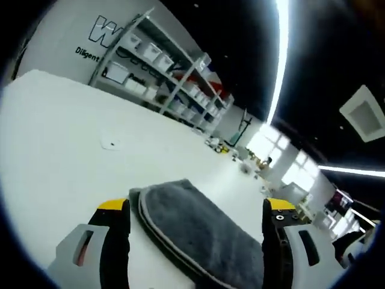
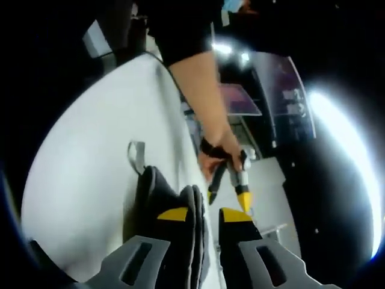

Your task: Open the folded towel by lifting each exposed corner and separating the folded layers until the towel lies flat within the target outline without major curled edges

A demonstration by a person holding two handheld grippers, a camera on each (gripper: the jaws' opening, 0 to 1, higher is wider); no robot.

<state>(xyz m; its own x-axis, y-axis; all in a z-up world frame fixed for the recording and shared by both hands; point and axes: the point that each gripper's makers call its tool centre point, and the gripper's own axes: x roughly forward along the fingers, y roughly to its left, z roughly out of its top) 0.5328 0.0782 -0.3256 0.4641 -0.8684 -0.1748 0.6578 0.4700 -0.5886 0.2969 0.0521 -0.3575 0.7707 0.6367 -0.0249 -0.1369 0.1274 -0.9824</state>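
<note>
A folded dark grey towel (image 1: 201, 235) with a lighter hem lies on the white table (image 1: 66, 138). My left gripper (image 1: 195, 208) is wide open, its yellow-tipped jaws standing either side of the towel's near end without touching it. In the right gripper view the towel (image 2: 153, 198) shows a grey hanging loop (image 2: 135, 153) at its far end. My right gripper (image 2: 204, 215) has its jaws close together, pinching a raised ridge of the towel's folded layers. A person's hand (image 2: 216, 153) holds the left gripper (image 2: 242, 194) beyond the towel, near the table's edge.
Grey shelving (image 1: 162, 66) with white bins stands behind the table's far side. A small mark (image 1: 109, 144) lies on the table beyond the towel. The table's edge (image 2: 180, 108) runs close along the towel's right side in the right gripper view.
</note>
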